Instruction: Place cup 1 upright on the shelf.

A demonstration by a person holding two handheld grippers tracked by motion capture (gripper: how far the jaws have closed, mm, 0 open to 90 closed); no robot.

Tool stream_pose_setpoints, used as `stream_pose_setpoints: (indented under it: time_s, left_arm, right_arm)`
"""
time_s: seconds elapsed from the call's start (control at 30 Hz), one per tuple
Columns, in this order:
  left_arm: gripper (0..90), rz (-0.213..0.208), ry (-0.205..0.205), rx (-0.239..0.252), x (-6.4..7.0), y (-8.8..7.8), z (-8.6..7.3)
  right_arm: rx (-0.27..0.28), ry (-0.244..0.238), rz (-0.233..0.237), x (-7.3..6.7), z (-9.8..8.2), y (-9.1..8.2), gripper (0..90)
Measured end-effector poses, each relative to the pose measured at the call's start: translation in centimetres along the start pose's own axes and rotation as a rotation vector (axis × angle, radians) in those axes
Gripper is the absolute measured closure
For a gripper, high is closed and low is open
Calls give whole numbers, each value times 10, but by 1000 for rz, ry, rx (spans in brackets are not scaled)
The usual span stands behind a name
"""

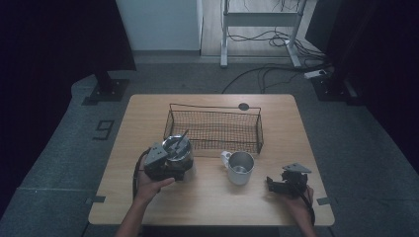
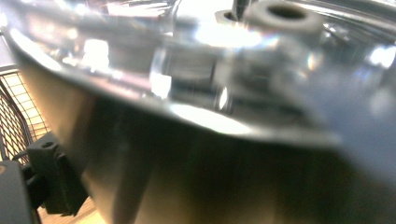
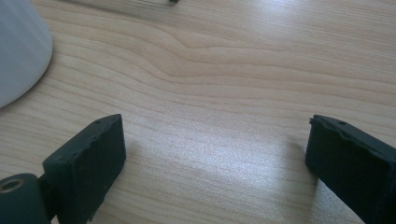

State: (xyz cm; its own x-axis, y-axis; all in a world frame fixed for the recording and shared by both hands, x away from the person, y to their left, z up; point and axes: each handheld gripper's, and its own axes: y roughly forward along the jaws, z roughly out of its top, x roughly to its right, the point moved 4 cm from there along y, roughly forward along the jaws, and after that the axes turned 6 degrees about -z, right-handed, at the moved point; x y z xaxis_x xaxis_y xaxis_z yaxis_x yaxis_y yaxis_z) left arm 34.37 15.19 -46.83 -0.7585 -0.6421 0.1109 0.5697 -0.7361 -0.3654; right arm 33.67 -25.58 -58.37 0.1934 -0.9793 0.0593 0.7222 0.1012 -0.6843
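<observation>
Right gripper [image 1: 276, 185] idle on table [image 1: 207, 207], jaws apart, nothing between, right of white mug [image 1: 240, 168].

Left gripper [image 1: 173, 165] clamped on metal cup [image 1: 177, 150] with utensils, just in front of wire basket [image 1: 215, 129], left of mug.

Judged mid-task: cup held, not yet placed.

Left gripper view blurred; right jaw hidden behind cup, whether cup clears table unclear.

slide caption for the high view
Left gripper holds a steel cup by the wire basket; right gripper rests open.
</observation>
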Motion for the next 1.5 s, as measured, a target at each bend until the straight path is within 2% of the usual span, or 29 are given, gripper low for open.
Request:
stream_pose_setpoints:
  time_s: [0.7, 1.1, 1.5]
  left_arm:
    - [33, 14, -9, 18, -6, -3, 15]
    - [33, 5, -25, 25, -12, 1, 26]
    - [34, 16, -24, 34, -18, 3, 38]
  right_arm:
    - [1, 0, -1, 0, 0, 0, 50]
    - [0, -1, -1, 0, 0, 0, 50]
    - [0, 2, -1, 0, 0, 0, 50]
